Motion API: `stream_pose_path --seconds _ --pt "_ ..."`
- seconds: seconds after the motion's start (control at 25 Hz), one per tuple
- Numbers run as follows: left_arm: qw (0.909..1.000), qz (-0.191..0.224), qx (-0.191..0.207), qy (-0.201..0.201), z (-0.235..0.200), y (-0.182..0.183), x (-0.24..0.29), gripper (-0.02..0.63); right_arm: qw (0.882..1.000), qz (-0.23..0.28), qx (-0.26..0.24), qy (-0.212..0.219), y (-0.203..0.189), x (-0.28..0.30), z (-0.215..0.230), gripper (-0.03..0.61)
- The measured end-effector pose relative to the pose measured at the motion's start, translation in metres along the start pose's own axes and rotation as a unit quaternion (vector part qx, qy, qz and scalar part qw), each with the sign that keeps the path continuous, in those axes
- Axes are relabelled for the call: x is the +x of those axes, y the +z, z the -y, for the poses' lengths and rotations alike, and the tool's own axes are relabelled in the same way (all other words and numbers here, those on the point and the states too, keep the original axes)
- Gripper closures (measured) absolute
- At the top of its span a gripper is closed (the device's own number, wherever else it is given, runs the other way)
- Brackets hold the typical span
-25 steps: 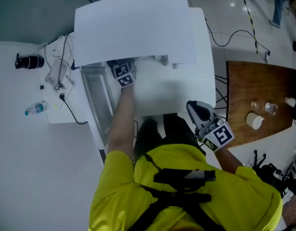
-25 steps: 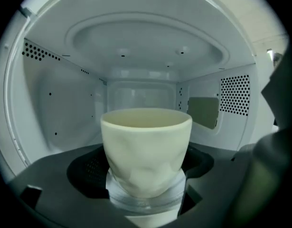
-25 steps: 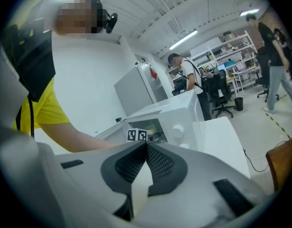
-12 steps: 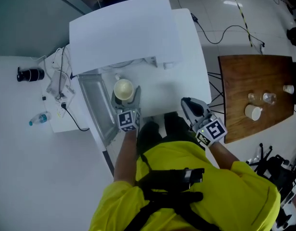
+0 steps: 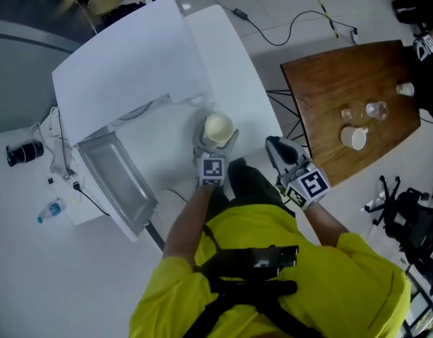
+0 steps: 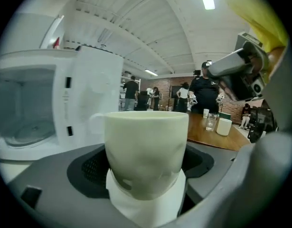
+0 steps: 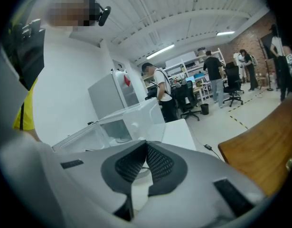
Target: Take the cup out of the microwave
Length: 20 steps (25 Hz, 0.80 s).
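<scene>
Cream ceramic cup (image 5: 218, 127), round and plain, mouth upward. Location: outside the microwave, over the white bench (image 5: 234, 62) towards its near edge, just beside the oven's right-hand side. Whether its base is clear of the bench top cannot be told.

Left gripper (image 5: 217, 135), grey two-jaw claw with a marker cube: jaws spread wide and clamped on the cup's sides, one pad to each flank. The cup stands upright between them.

Right gripper (image 5: 272, 145), same pattern: jaws pressed together, nothing between the pads. It is held off the bench's near right corner, well apart from the cup.

White boxy microwave oven (image 5: 124, 69), at the bench's left end. Its glass-paned door (image 5: 117, 182) hangs open over the near left edge. The left gripper view shows the cavity with only its turntable plate.

Brown wooden table (image 5: 343, 83), well apart to the right, carrying a white mug (image 5: 353, 137) and small clear glasses.

Step in hand, as judged: extraction is done and the cup is in carriage, not yet set down.

Next move calls for:
- a bare, level spot, either on the white bench near its front edge or on the wooden table;
- keeping the cup upright on the way down;
- parting the jaws only once the base rests flat;
- possibly shutting the door with the free right claw.
</scene>
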<state>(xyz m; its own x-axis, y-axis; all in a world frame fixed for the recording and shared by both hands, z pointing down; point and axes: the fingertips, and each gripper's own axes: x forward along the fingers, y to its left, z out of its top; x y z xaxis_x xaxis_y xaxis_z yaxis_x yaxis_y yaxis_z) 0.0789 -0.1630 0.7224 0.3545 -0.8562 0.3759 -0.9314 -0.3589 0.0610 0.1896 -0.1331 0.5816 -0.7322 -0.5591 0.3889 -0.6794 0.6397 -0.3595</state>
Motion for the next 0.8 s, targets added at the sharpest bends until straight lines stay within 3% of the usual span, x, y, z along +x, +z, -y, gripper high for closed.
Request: stream_pose_path --seconds 0.28,0.52,0.8 --pt "0.9998 -0.011 -0.007 -0.015 0.030 0.008 0.094 0.178 0.998 0.005 0.020 -0.059 -0.011 -0.050 0.046 0.572" --pt "0.9995 -0.028 -0.009 0.006 0.020 -0.006 0.110 0.176 0.996 0.013 0.028 -0.082 -0.013 -0.067 0.062 0.572" --pt "0.9996 -0.029 0.001 0.007 0.020 -0.013 0.107 0.170 0.997 0.014 0.021 -0.072 -0.010 -0.054 0.058 0.572"
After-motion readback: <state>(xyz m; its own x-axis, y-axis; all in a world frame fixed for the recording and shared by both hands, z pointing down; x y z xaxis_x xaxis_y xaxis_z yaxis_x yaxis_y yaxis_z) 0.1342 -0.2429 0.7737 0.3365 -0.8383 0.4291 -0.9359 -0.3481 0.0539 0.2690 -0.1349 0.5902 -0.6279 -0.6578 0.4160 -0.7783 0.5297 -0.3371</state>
